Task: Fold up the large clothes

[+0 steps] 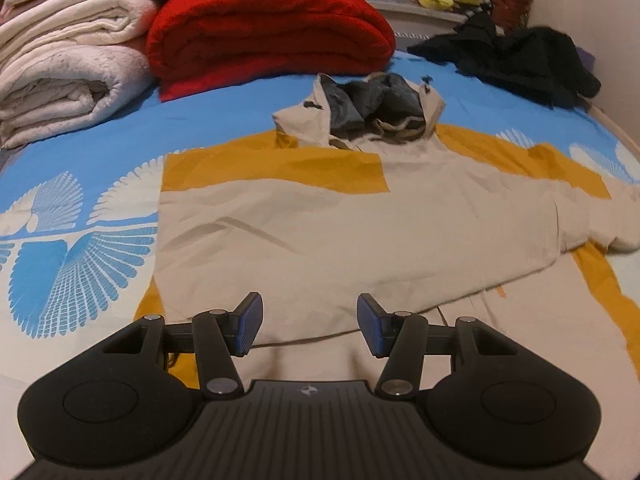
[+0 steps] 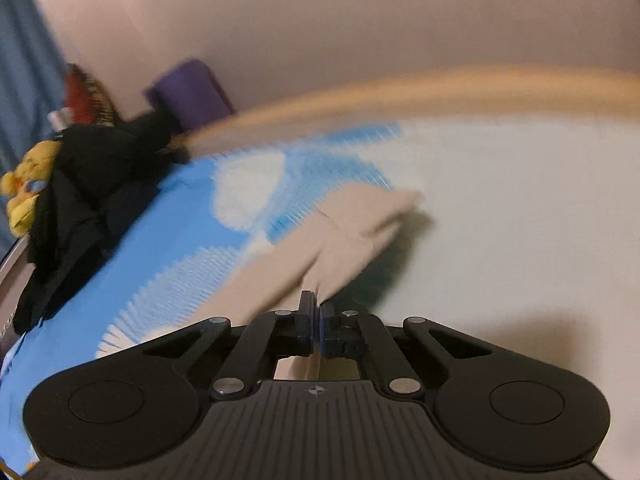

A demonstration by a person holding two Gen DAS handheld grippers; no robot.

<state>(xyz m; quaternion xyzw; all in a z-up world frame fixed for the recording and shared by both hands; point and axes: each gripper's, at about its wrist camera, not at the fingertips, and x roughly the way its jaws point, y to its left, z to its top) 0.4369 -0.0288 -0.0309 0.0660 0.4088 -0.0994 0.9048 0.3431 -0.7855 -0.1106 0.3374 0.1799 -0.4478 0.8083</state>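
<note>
Beige-and-mustard hooded jacket (image 1: 340, 216) lies spread on blue-patterned bed (image 1: 80, 152). Right tongs (image 2: 318, 312) clamped on its beige sleeve (image 2: 352, 232); left tongs (image 1: 310, 328) half-open, empty. Best: carry sleeve flat across the body, keep tension.

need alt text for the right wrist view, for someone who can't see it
The right gripper is shut on a fold of the beige jacket sleeve, which trails away over the blue and white bedsheet. The picture is motion-blurred. A black garment and a yellow plush toy lie at the left, by a pale wall.
</note>
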